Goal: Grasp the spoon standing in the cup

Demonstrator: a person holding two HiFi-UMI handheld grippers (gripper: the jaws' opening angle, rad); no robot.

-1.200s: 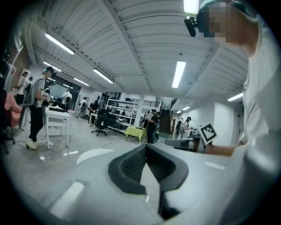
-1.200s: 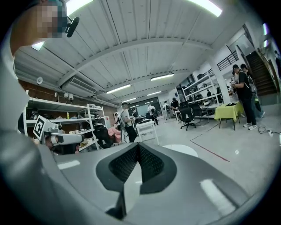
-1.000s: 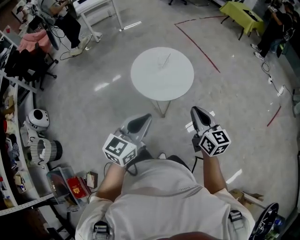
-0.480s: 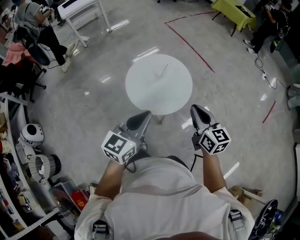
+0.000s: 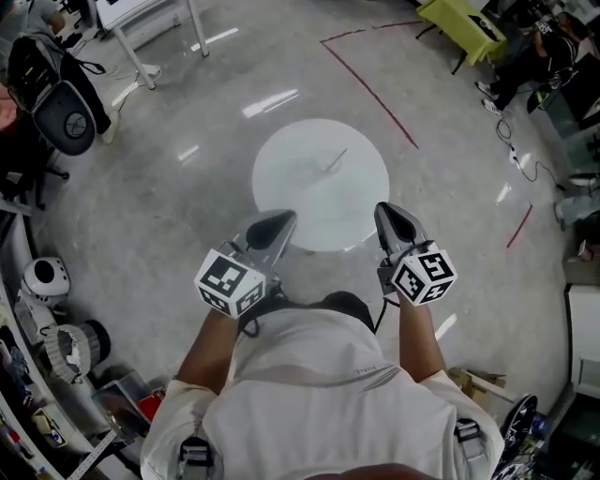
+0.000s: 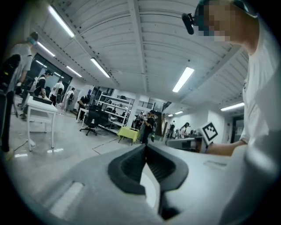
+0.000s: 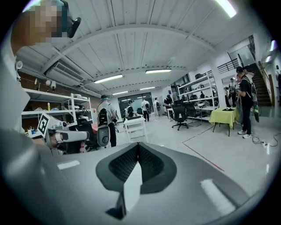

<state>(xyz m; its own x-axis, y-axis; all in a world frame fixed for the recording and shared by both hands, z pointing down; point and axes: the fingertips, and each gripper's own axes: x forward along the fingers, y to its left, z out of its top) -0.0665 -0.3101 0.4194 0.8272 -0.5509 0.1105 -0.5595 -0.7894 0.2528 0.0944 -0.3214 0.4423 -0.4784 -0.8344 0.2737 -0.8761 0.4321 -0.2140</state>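
A thin spoon [image 5: 333,161] stands slanted near the middle of a round white table [image 5: 291,187]; I cannot make out the cup around it from here. My left gripper [image 5: 272,225] and right gripper [image 5: 394,217] are held side by side in front of the person's chest, at the table's near edge and well short of the spoon. Both point up and forward. In the left gripper view the jaws [image 6: 146,147] meet at their tips with nothing between them. The right gripper [image 7: 138,147] is likewise shut and empty. Neither gripper view shows the table or spoon.
The table stands on a grey polished floor with red tape lines [image 5: 375,89] behind it. An office chair [image 5: 58,112] is at the far left, a yellow-green table [image 5: 459,21] at the far right, and clutter with a white helmet-like object [image 5: 45,278] at the left.
The table has come nearer to both grippers in the head view, its near edge now reaching their tips. Both grippers stay shut and keep their pose.
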